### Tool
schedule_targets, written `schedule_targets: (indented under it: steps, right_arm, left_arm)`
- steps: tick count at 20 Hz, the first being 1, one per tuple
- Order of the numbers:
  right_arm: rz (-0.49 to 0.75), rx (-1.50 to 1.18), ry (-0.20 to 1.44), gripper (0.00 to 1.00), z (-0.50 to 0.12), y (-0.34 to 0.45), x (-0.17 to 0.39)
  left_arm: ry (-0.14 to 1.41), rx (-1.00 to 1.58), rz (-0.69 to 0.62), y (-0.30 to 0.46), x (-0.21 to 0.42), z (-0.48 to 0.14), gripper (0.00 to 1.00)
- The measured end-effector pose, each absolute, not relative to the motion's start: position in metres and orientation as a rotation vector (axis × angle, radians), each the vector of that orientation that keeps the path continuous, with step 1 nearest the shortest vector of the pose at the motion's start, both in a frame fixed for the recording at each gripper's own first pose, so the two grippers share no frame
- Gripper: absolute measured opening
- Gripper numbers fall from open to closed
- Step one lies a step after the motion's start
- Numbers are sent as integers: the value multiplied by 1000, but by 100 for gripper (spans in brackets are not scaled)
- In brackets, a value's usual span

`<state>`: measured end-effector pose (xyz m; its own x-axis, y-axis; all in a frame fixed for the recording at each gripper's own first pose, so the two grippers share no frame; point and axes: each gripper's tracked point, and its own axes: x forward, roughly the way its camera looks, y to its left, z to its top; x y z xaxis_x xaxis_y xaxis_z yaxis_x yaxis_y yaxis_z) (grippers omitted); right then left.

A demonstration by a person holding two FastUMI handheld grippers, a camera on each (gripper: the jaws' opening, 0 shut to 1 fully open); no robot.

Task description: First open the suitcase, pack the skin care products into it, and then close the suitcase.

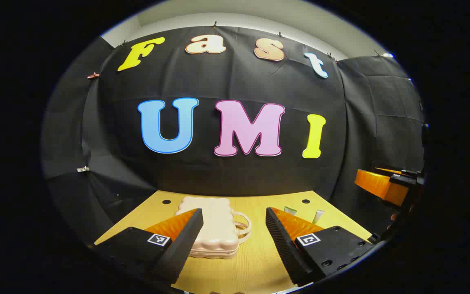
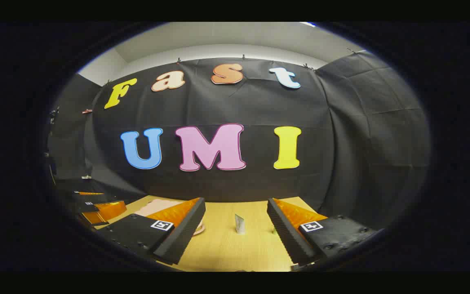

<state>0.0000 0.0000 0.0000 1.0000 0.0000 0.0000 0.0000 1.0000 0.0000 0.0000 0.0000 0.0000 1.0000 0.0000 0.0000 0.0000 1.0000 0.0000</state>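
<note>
Both sets of tongs hang above a wooden table [image 1: 255,261] before black cloth walls, the left gripper [image 1: 234,228] and right gripper [image 2: 236,218] each spread wide, holding nothing. Lower centre of the left gripper view, a closed pink suitcase [image 1: 214,232] lies flat. A small white tube [image 2: 239,224] stands between the fingers in the right gripper view.

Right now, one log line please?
suitcase: closed, on table | left gripper: open | right gripper: open | tube: unpacked
</note>
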Motion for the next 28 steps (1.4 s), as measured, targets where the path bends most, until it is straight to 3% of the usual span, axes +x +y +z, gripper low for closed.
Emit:
schedule_targets:
  steps: [3, 4, 9, 10, 11, 14, 15, 16, 23, 28]
  right_arm:
    - [-1, 3, 3, 93, -2, -2, 1]
    - [-1, 1, 6, 97, -3, -3, 2]
    - [-9, -13, 12, 97, -6, -12, 12]
    - [-7, -16, 11, 93, -6, -13, 14]
    - [-6, -16, 11, 97, -7, -14, 16]
    - [-1, -7, 19, 97, -10, -18, 26]
    - [-1, -4, 20, 93, -11, -20, 30]
    - [-1, -2, 20, 97, -11, -22, 35]
    - [14, -11, 59, 97, -29, -36, 71]
    - [9, -28, 136, 98, -67, -64, 94]
  left_arm:
    - [9, 7, -2, -1, 5, -2, 97]
    - [14, 8, -4, -2, 7, -3, 97]
    - [35, 8, -13, -9, 21, -8, 97]
    - [38, 8, -14, -11, 25, -9, 97]
    - [43, 6, -15, -13, 28, -10, 97]
    - [52, 5, -17, -17, 39, -12, 97]
    - [56, 5, -16, -18, 44, -13, 97]
    - [63, 5, -18, -20, 51, -16, 97]
    - [127, 71, -11, -43, 126, -39, 97]
    - [267, 70, -38, -72, 210, -102, 97]
